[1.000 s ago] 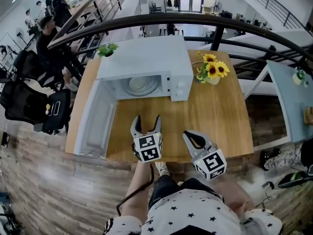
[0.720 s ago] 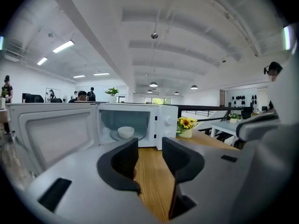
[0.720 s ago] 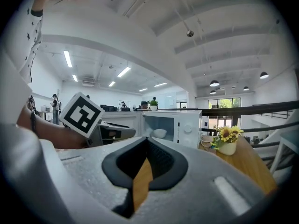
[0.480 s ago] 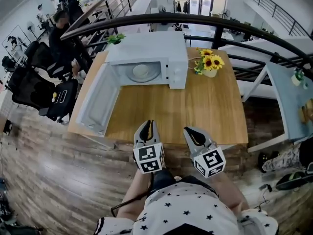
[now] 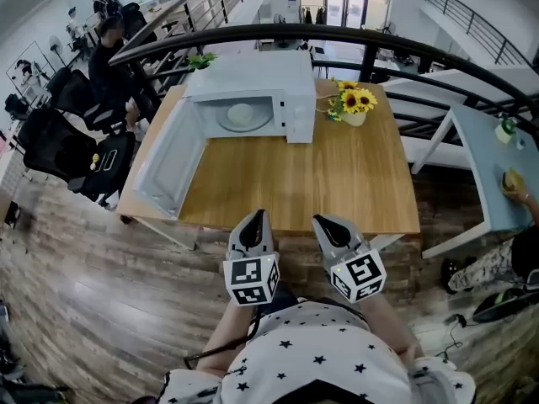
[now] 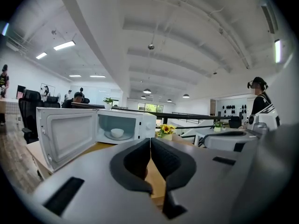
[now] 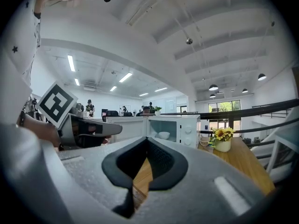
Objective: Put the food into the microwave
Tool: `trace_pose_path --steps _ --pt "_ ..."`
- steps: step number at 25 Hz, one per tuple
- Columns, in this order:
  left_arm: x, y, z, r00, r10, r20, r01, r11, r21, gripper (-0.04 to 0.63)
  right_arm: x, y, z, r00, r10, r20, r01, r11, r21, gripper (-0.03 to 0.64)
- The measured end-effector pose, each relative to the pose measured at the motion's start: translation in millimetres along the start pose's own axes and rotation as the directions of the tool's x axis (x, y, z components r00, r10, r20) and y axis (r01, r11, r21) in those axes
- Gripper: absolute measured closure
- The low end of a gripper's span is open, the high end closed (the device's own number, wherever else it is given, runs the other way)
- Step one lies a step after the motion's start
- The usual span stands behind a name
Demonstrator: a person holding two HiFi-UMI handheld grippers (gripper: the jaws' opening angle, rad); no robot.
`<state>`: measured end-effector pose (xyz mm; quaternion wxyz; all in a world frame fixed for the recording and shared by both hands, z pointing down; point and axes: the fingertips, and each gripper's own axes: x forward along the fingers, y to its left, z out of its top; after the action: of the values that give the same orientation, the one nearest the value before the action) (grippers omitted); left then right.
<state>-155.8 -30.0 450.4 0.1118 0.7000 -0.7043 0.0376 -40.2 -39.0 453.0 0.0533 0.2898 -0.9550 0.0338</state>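
Observation:
The white microwave (image 5: 286,87) stands at the table's far side with its door (image 5: 168,162) swung open to the left. A white bowl of food (image 5: 240,114) sits on the plate inside; it also shows in the left gripper view as the bowl (image 6: 117,133) and in the right gripper view as the bowl (image 7: 163,135). My left gripper (image 5: 256,216) hangs just before the table's near edge; its jaws have just been closing and are shut with nothing between them. My right gripper (image 5: 321,220) is beside it, also shut and empty.
A vase of sunflowers (image 5: 352,105) stands right of the microwave on the wooden table (image 5: 337,183). A small green plant (image 5: 200,60) is behind the microwave. A black railing (image 5: 370,36) runs behind the table. People and black chairs (image 5: 59,146) are at the far left.
Both grippers have drawn back from over the table to just before its near edge. The left gripper's jaws went from wide open to shut, empty. The bowl stayed inside the microwave.

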Motion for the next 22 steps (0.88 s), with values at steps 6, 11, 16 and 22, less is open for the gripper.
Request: trace_pose_path --steps 6,11,16,22 --pt "-14.5 -5.3 2.8 1.0 -0.013 0.019 0.013 1.0 -0.006 0.588 -11.5 7.4 -1.2 1.0 -0.005 0.003 0.005 1.0 -0.001 0.612" --pt "-16.3 -4.6 3.2 1.0 -0.021 0.02 0.021 1.0 -0.003 0.588 -11.0 8.9 -0.7 1.0 -0.012 0.008 0.012 1.0 -0.002 0.612" --pt "-13.0 -2.5 5.2 0.999 -0.03 0.016 0.03 1.0 -0.004 0.588 -6.6 6.0 2.3 1.0 -0.018 0.01 0.018 1.0 -0.002 0.612" --pt "-5.5 0.0 8.4 0.999 -0.036 0.005 0.036 0.999 0.004 0.588 -1.3 -1.0 4.2 1.0 -0.03 0.007 0.03 1.0 0.005 0.612"
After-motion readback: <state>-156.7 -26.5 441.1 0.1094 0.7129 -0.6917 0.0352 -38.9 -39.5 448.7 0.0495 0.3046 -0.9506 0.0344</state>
